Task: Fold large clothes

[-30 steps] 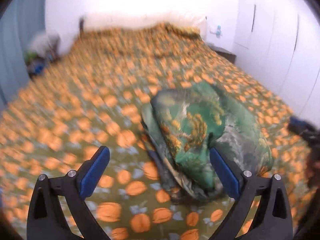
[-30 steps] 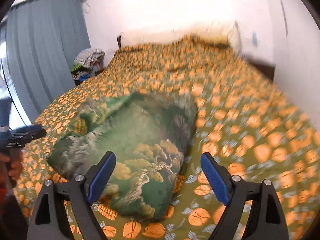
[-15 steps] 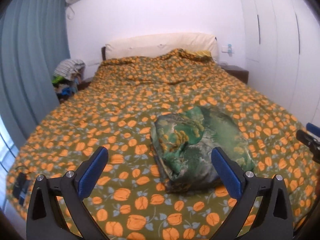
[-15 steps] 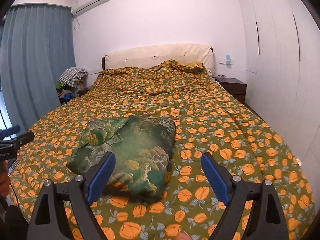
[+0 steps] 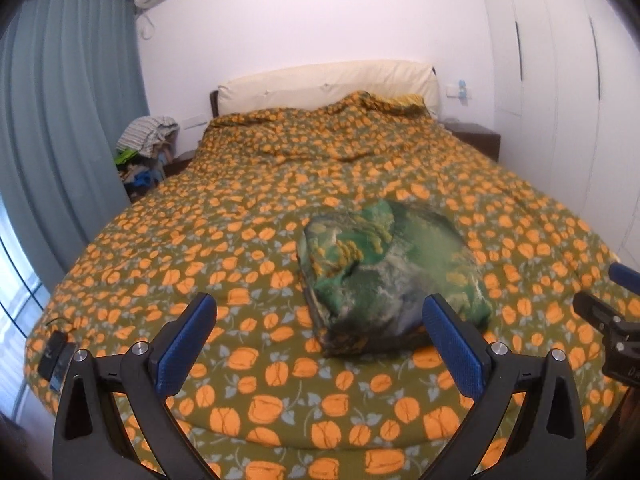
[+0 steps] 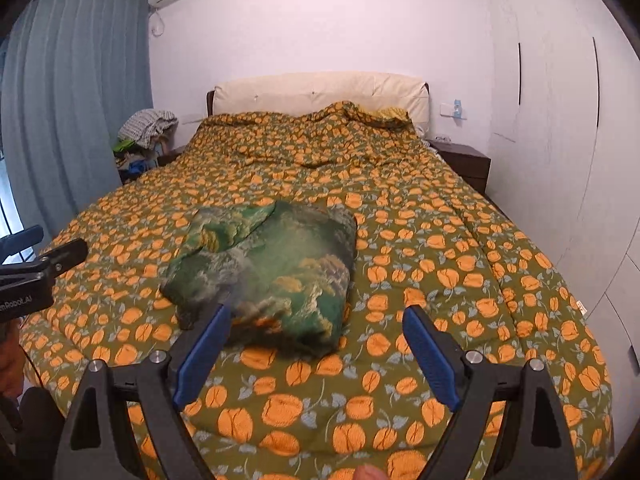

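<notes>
Here's the bedroom: a wide bed under an olive quilt printed with orange flowers (image 5: 248, 236), cream padded headboard (image 5: 320, 84) at the far end, blue-grey curtain (image 5: 60, 140) on the left. And right there, near the foot of the bed, sits the green landscape-print garment (image 5: 384, 276), squared into a thick, compact bundle with its layered edges facing the viewer; it looks like the folding is done, parked where both hands can reach it. The left gripper (image 5: 320, 344), with its blue pads (image 5: 184, 344), stands spread wide with nothing between them, hanging above the quilt short of the bundle. Same story on the right gripper (image 6: 316, 352): jaws apart, empty, the bundle just beyond its tips. Both tools clear of the cloth, which reads as letting the fold settle undisturbed.
</notes>
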The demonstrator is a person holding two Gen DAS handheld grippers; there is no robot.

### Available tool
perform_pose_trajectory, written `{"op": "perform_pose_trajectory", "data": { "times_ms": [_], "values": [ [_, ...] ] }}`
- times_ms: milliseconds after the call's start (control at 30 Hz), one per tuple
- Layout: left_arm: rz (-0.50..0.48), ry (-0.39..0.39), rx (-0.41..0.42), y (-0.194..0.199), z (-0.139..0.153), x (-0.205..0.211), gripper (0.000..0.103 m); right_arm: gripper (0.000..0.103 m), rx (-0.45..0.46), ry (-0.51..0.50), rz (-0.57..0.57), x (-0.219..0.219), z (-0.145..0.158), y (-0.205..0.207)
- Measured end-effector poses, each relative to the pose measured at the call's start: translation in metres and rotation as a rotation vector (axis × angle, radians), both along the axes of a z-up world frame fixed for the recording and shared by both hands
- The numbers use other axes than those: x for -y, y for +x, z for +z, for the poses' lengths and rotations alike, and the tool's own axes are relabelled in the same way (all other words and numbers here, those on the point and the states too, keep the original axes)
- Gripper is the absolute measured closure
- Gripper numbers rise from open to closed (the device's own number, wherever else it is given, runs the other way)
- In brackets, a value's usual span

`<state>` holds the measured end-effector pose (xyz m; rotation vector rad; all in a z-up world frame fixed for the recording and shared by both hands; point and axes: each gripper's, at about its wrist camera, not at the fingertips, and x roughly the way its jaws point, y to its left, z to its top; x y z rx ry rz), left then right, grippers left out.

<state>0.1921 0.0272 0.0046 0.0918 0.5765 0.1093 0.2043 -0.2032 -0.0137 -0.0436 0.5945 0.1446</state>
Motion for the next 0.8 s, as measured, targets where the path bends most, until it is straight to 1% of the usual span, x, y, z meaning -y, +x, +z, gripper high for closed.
{"op": "perform_pose_trajectory", "data": {
  "times_ms": [100,200,300,367,400,433,500,633,800],
  "values": [
    [-0.008,-0.012,-0.046,-0.001,-0.009,0.003,0.000,0.013,-0.019,-0.016,0.005,-0.006,-0.002,-0.009],
    [-0.015,-0.021,-0.070,-0.006,-0.015,0.007,0.000,0.013,-0.052,-0.043,0.001,-0.012,-0.005,-0.014],
    [-0.024,-0.039,-0.089,-0.012,-0.017,0.009,0.000,0.012,-0.083,-0.043,0.000,-0.013,-0.004,-0.016],
    [-0.036,-0.062,-0.108,-0.015,-0.018,0.010,0.000,0.008,-0.105,-0.045,-0.013,-0.013,-0.004,-0.017],
    [-0.042,-0.072,-0.124,-0.017,-0.018,0.011,0.000,0.002,-0.113,-0.043,-0.015,-0.013,-0.002,-0.018],
    [-0.045,-0.074,-0.137,-0.019,-0.018,0.011,0.000,0.000,-0.117,-0.040,-0.016,-0.013,-0.002,-0.019],
    [-0.052,-0.072,-0.158,-0.023,-0.018,0.012,0.000,0.000,-0.125,-0.027,-0.009,-0.015,0.001,-0.023],
    [-0.051,-0.088,-0.156,-0.034,-0.013,0.010,0.000,0.000,-0.130,-0.027,0.017,-0.023,0.008,-0.033],
    [-0.025,-0.097,-0.129,-0.048,-0.007,0.004,0.000,0.000,-0.131,-0.070,0.047,-0.038,0.013,-0.044]
  ]
}}
